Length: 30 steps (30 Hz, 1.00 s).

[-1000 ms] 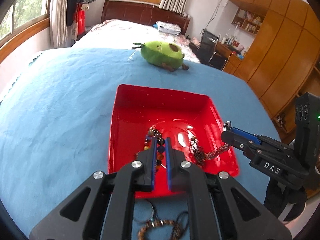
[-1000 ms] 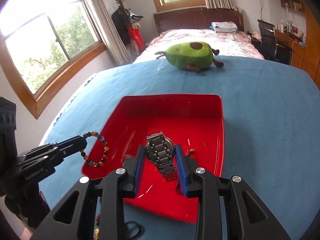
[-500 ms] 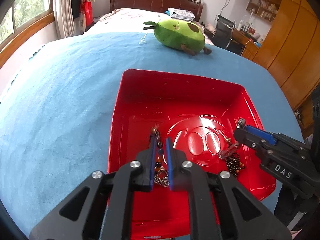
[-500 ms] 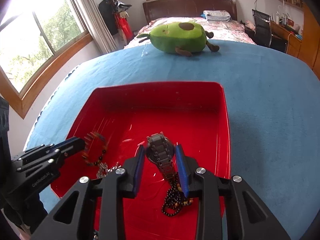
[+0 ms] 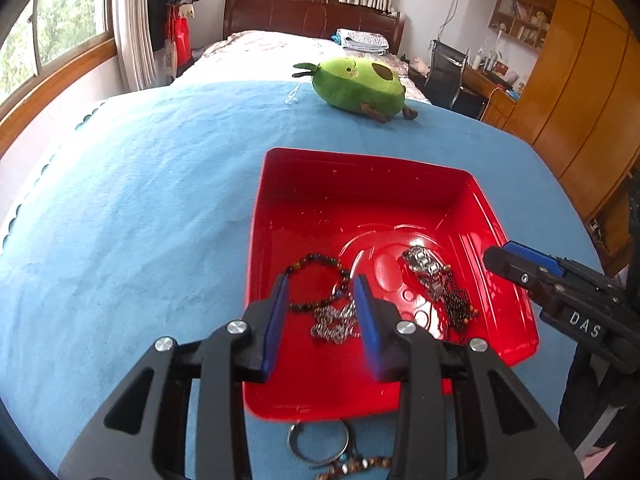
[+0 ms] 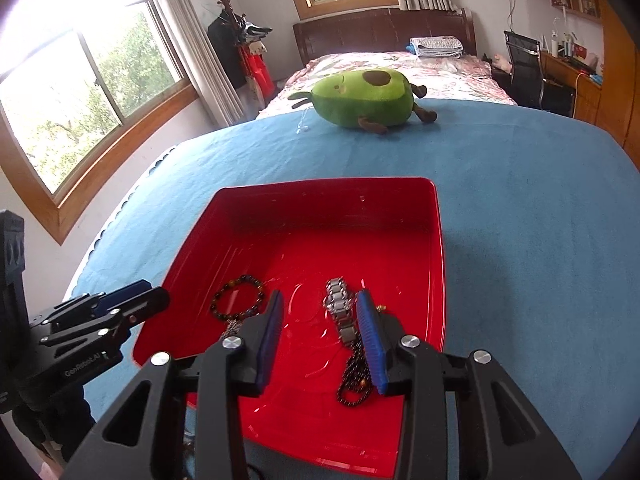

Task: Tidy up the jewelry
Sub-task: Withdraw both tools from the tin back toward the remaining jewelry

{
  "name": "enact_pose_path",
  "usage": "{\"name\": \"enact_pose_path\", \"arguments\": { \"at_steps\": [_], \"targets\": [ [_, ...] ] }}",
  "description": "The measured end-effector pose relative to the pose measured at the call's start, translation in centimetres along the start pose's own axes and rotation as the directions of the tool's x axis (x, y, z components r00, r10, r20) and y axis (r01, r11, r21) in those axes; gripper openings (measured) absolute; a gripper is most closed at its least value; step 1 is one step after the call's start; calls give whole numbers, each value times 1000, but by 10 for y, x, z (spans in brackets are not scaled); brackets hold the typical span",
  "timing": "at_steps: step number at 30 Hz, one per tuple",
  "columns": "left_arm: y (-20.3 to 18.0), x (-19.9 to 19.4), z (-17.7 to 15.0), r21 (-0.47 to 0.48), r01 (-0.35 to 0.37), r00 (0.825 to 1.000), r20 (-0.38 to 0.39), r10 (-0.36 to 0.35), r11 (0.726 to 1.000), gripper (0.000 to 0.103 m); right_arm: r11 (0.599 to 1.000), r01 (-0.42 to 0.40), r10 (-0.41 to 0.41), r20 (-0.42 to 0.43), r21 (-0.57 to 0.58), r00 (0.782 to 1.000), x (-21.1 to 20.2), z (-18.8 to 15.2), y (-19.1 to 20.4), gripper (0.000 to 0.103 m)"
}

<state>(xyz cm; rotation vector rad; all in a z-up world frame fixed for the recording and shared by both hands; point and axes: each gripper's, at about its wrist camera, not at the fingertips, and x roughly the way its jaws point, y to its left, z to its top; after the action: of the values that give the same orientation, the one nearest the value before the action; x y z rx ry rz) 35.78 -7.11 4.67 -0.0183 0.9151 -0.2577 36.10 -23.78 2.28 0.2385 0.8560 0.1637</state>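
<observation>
A red tray (image 5: pixel 360 160) (image 6: pixel 328 184) sits on the blue cloth. On its floor lie a coloured bead bracelet (image 5: pixel 316 258) (image 6: pixel 238 298), a silver chain (image 5: pixel 334 322), a steel watch (image 5: pixel 426 268) (image 6: pixel 340 312) and a dark bead necklace (image 5: pixel 460 308) (image 6: pixel 354 376). My left gripper (image 5: pixel 320 284) (image 6: pixel 156 300) hovers over the bracelet and chain, jaws opening, pads clear of both. My right gripper (image 6: pixel 320 298) (image 5: pixel 496 260) is over the watch, jaws opening; the watch lies loose between them, close to the right finger.
A green avocado plush (image 5: pixel 356 84) (image 6: pixel 364 96) lies at the far edge of the cloth. In front of the tray's near rim rest a metal ring (image 5: pixel 318 440) and a brown bead bracelet (image 5: pixel 352 466). A bed, windows and wooden wardrobes stand beyond.
Both grippers moved in over the tray. The left let go of the bead bracelet and the right let go of the watch; both now lie on the tray floor, and both jaws stand wider.
</observation>
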Motion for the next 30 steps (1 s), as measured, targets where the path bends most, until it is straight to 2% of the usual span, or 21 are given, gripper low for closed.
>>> {"name": "enact_pose_path", "arguments": {
  "at_steps": [8,14,17,22,30],
  "targets": [
    [13,-29,-35,23,-49,999,-12,49,999,36,1000,-13,13,11,-19,1000,-28,-22,7,38],
    [28,-35,-68,16,-73,995,-67,74,997,36,1000,-7,7,-1,-25,1000,-46,-47,7,38],
    [31,-32,-82,3,-57,993,-105,57,998,36,1000,-1,0,-19,-31,1000,-51,-60,7,38],
    [23,-20,-96,-3,-41,987,-158,40,999,47,1000,1,-2,-45,-31,999,-59,-85,8,38],
    [0,1,-103,42,-71,979,-190,77,997,61,999,-29,26,-105,-29,994,-56,-116,4,38]
  ]
}}
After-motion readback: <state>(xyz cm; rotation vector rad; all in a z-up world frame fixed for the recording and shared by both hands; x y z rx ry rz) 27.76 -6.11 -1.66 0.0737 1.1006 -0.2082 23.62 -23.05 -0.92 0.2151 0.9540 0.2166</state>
